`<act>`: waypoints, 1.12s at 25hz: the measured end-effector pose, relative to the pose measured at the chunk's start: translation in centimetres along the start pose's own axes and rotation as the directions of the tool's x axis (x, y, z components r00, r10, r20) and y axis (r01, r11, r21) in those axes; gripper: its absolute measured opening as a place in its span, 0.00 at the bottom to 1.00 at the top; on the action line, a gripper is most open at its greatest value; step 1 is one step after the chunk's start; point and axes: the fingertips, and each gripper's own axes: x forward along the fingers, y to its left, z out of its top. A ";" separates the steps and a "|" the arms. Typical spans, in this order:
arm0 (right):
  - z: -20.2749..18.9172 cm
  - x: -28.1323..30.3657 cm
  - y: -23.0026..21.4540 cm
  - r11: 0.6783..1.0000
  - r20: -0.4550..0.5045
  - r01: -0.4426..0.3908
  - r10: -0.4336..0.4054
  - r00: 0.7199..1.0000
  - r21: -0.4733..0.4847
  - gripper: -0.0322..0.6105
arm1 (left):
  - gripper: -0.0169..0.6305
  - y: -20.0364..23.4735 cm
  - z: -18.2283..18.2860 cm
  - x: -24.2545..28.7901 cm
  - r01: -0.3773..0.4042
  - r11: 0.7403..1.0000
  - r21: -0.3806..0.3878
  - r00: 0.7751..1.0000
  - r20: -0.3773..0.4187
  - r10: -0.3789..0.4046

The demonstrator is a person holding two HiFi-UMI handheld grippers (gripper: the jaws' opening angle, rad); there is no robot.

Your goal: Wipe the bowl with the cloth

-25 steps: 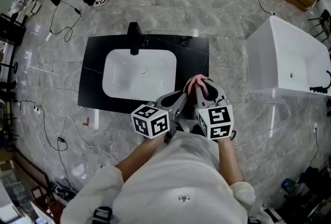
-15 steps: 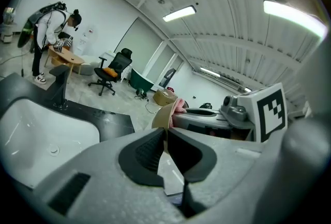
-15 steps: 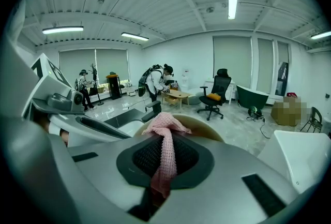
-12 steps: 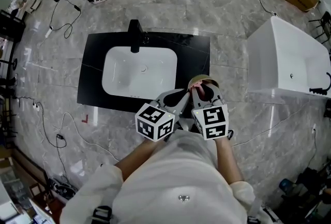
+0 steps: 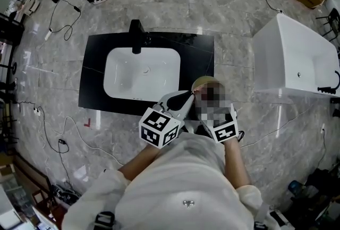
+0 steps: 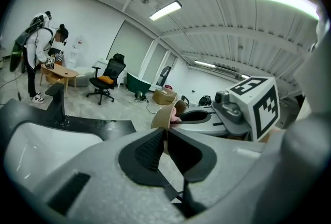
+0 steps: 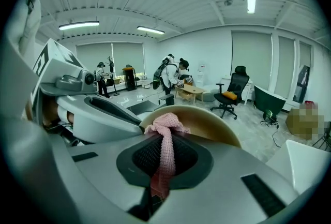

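- Your left gripper point(image 6: 165, 146): jaws pinched together on the thin rim of the bowl point(image 5: 203, 83), held at lower centre of the head view, right of the white sink point(image 5: 122, 85).
- Change: more tan rim faces you than a second ago, so a fresh stretch likely meets the cloth.
- Bowl: round, smooth, hard, tan.
- Cloth point(image 7: 164, 137): pink, knitted, bunched inside the bowl.
- Your right gripper point(image 7: 163, 160): jaws clamped on the cloth.
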 end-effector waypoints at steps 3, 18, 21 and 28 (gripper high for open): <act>-0.8 0.2 0.3 0.999 -0.039 -0.008 0.007 0.999 -0.031 0.07 | 0.06 0.0 0.1 -0.1 0.001 1.000 0.009 1.000 0.002 -0.001; -3.2 0.5 0.7 0.935 -0.188 0.016 -0.089 0.978 -0.355 0.07 | 0.06 0.6 0.5 -0.2 -0.011 0.999 -0.040 1.000 0.018 0.011; -3.6 0.1 -0.1 0.894 -0.212 0.035 -0.144 0.967 -0.446 0.07 | 0.06 0.5 0.6 -0.1 -0.005 0.998 -0.064 1.000 0.025 0.006; -4.0 -0.3 -2.0 0.701 -0.208 0.072 -0.306 0.929 -0.710 0.07 | 0.06 0.7 0.4 0.1 0.014 0.993 -0.114 0.999 0.035 -0.010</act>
